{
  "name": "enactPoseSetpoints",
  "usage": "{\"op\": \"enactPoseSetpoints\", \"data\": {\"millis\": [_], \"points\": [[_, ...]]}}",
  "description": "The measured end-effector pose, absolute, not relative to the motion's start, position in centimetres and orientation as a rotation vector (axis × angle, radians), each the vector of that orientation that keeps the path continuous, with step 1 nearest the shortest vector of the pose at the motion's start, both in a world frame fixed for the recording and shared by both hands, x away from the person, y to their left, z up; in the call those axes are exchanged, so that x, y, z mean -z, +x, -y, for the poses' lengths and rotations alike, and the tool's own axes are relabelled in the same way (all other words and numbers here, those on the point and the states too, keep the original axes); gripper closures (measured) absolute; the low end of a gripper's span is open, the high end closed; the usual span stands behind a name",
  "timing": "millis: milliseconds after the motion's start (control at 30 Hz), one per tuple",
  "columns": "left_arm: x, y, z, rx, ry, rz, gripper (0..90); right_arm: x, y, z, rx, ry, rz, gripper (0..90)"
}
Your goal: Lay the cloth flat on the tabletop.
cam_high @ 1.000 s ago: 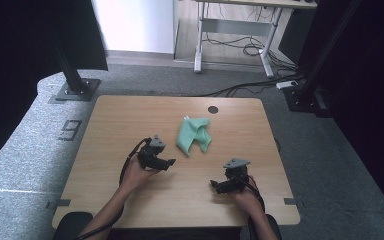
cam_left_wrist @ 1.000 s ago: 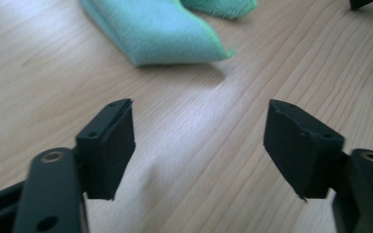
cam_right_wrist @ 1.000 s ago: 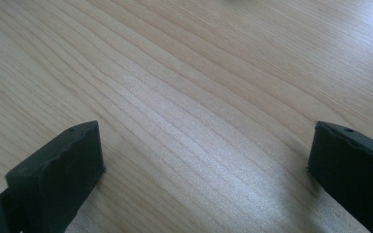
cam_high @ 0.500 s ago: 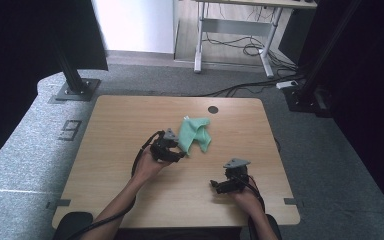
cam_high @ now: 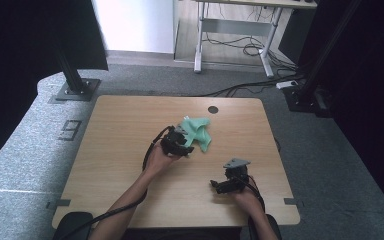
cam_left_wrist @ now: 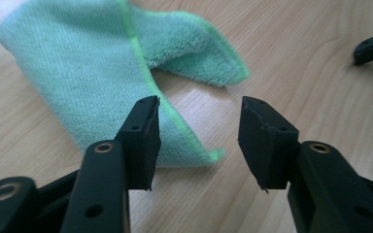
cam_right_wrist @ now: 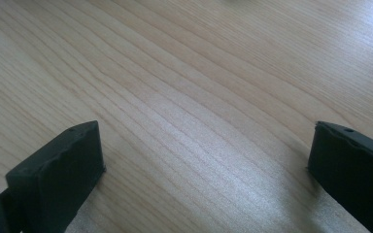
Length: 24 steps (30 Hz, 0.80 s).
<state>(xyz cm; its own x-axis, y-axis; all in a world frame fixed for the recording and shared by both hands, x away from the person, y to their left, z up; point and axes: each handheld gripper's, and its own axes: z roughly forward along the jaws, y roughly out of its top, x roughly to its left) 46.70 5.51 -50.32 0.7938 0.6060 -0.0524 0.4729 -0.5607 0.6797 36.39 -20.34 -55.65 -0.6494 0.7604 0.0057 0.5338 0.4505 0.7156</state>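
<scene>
A light green cloth (cam_high: pixel 197 132) lies crumpled on the wooden table (cam_high: pixel 115 135), a little past the middle toward the far side. It is soft, with a fine woven surface and a brighter green stitched border, and it is folded over itself so that one flap stands up and makes a small hollow under it. The left gripper (cam_high: pixel 182 147) is at the near left corner of the cloth; its jaws have just been closing and are now about half open, with the cloth's near corner between them, not yet pressed. The right gripper (cam_high: pixel 226 186) rests near the right front edge, wide open and holding nothing.
</scene>
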Motion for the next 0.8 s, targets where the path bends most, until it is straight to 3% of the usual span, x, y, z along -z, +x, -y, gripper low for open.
{"op": "enactPoseSetpoints", "data": {"millis": [367,800], "points": [[53.0,47.2,-5.3,-0.256,2.335,-0.842,57.0,55.7,36.4,20.3,-1.01,1.108,-2.389,0.0],[53.4,46.5,-6.3,-0.265,2.32,-0.83,80.0,55.6,36.4,20.3,-1.01,1.107,-2.39,0.0]]}}
